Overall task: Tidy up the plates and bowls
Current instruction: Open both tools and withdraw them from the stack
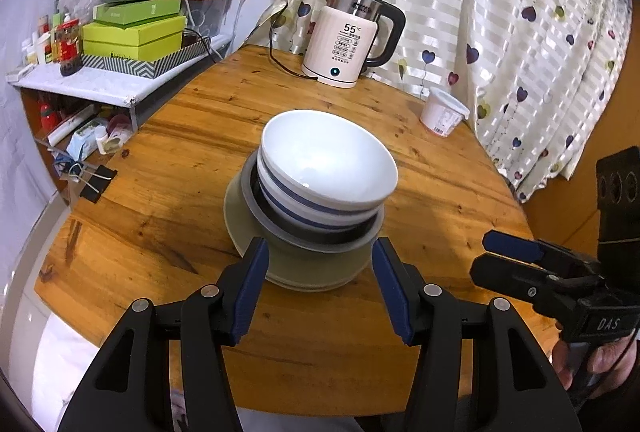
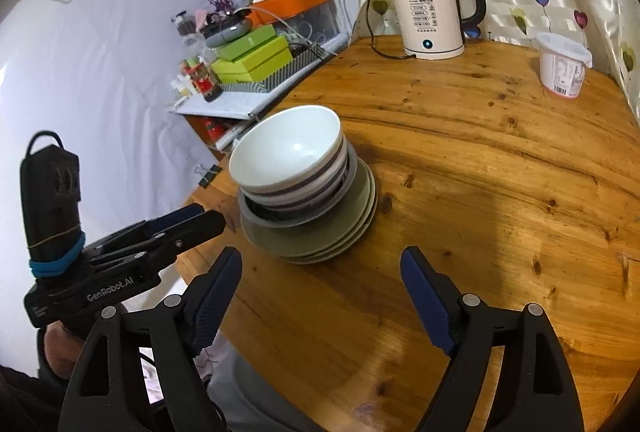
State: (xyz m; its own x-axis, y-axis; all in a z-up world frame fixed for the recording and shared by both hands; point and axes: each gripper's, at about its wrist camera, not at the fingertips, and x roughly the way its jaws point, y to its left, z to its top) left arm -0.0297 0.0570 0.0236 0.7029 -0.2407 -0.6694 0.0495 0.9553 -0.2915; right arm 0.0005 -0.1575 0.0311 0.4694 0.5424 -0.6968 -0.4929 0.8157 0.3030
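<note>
Left wrist view: striped bowls (image 1: pixel 326 167) nest in a grey bowl (image 1: pixel 316 232) atop stacked plates (image 1: pixel 304 268) near the kettle (image 1: pixel 348 35). Left gripper (image 1: pixel 320 264) and right gripper (image 2: pixel 320 272) stand spread and empty; stacking appears essentially complete.

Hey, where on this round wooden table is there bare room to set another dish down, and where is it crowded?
Bare wood lies between the stack of plates and bowls and the white tub, and between the stack and the kettle. More bare wood runs along the near edge of the table, right of the stack. The shelf beside the table is crowded with boxes.
</note>
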